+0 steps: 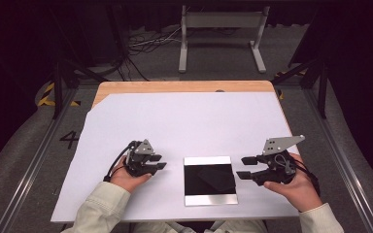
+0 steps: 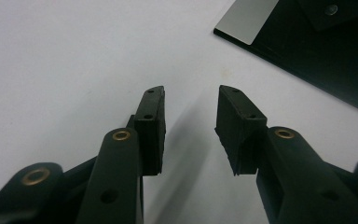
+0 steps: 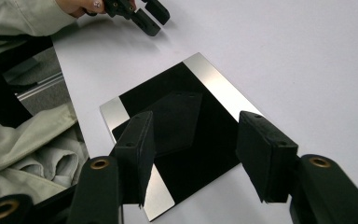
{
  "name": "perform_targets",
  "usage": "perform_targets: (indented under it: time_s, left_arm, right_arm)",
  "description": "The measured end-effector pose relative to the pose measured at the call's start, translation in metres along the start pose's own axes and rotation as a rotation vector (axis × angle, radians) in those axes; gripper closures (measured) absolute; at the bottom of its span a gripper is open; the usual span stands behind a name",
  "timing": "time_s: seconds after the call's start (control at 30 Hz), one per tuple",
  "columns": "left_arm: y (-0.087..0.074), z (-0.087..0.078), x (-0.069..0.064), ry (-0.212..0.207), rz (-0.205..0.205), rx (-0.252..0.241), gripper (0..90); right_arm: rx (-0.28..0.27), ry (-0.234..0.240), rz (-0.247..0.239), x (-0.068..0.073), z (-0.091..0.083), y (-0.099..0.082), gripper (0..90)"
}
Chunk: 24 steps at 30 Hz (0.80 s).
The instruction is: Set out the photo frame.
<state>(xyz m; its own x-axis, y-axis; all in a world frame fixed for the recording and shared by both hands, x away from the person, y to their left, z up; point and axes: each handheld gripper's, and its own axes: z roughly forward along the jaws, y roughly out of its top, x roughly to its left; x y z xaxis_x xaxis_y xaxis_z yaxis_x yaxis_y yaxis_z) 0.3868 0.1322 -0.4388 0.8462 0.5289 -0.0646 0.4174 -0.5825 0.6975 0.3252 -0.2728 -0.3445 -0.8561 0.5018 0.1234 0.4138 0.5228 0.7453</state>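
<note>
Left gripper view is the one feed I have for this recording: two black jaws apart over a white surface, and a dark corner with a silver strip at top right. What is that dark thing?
Observer: A flat black panel with a silver band along its near and far edges, lying on the white sheet between the two hands.
Reviewer: Where is the other claw?
Observer: The right claw is beside the panel's right edge, aimed toward it, jaws apart.
Reviewer: Is it touching the panel?
Observer: Apparently not; in the high view its jaw tips stop just short of the edge, with nothing between them.
Reviewer: And the table itself?
Observer: Wooden; the sheet leaves a strip bare at the far edge.
</note>
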Motion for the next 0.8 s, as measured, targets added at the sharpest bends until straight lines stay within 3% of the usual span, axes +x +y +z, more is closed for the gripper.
perform_targets:
  time_s: [0.17,0.4,0.53,0.6,0.67,0.8]
  left_arm:
    - [0.000,0.000,0.000,0.000,0.000,0.001,62.8]
    - [0.000,0.000,0.001,0.002,-0.001,-0.002,62.7]
    - [0.000,0.000,0.001,0.002,-0.001,-0.001,62.4]
    - [-0.001,0.000,0.001,0.003,-0.002,-0.003,62.2]
    - [-0.001,0.000,0.001,0.003,-0.003,-0.003,62.2]
    - [-0.001,-0.001,0.001,0.004,-0.004,-0.004,62.1]
  right_arm:
    - [-0.020,0.009,0.024,-0.003,0.001,0.000,45.8]
    - [-0.089,0.033,0.126,-0.014,0.003,-0.006,45.1]
    - [-0.119,-0.002,0.144,-0.015,0.006,-0.010,44.0]
    - [-0.139,-0.016,0.177,-0.016,0.008,-0.013,41.6]
    - [-0.143,-0.020,0.189,-0.016,0.009,-0.014,40.8]
    - [-0.183,-0.006,0.259,-0.019,0.012,-0.020,36.2]
